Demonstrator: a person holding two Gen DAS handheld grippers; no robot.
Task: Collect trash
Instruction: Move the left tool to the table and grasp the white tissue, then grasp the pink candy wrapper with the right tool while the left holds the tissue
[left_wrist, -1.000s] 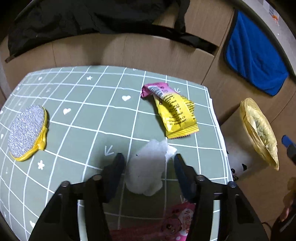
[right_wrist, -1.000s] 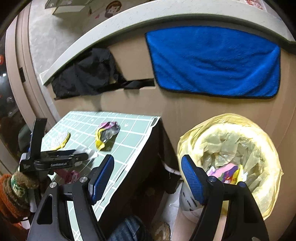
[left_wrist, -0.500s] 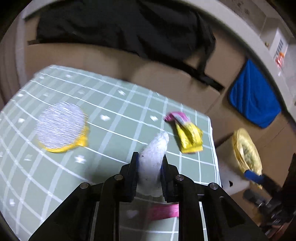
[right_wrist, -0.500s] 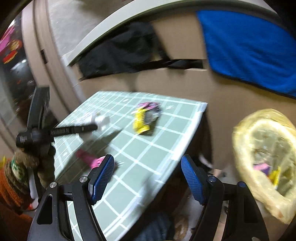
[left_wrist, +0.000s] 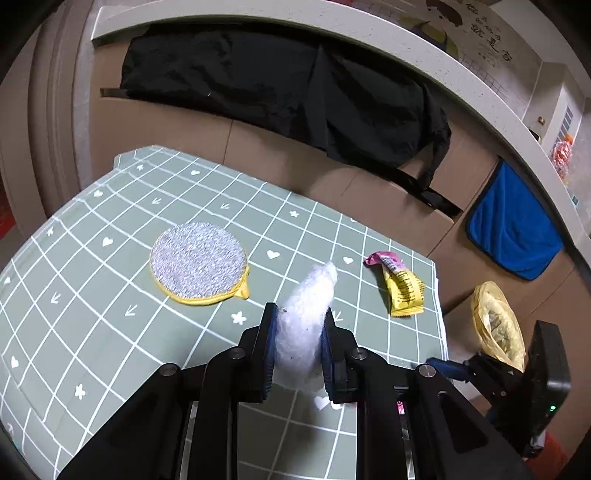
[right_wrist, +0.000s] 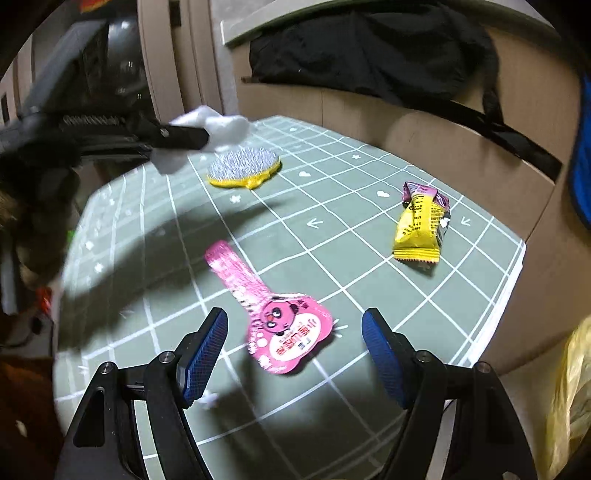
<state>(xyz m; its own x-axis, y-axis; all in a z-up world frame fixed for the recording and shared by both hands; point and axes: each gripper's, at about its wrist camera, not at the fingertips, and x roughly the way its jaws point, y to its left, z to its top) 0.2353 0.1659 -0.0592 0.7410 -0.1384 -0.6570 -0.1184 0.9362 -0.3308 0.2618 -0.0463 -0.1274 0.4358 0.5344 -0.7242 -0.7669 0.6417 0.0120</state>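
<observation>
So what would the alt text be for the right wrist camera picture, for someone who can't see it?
An open right gripper hovers over a pink wrapper with a cartoon face, lying on a green grid-patterned tablecloth. Farther off lie a yellow snack packet and a round silver-and-yellow scrubber; at upper left the left gripper holds a white tissue wad in the air.

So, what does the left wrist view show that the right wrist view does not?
Only the left wrist view shows the left claw from behind, shut on the white tissue wad, and the yellow-lined bin. Only the right wrist view shows the pink wrapper whole, before the open right claw. Both show the yellow snack wrapper and round scrubber.
</observation>
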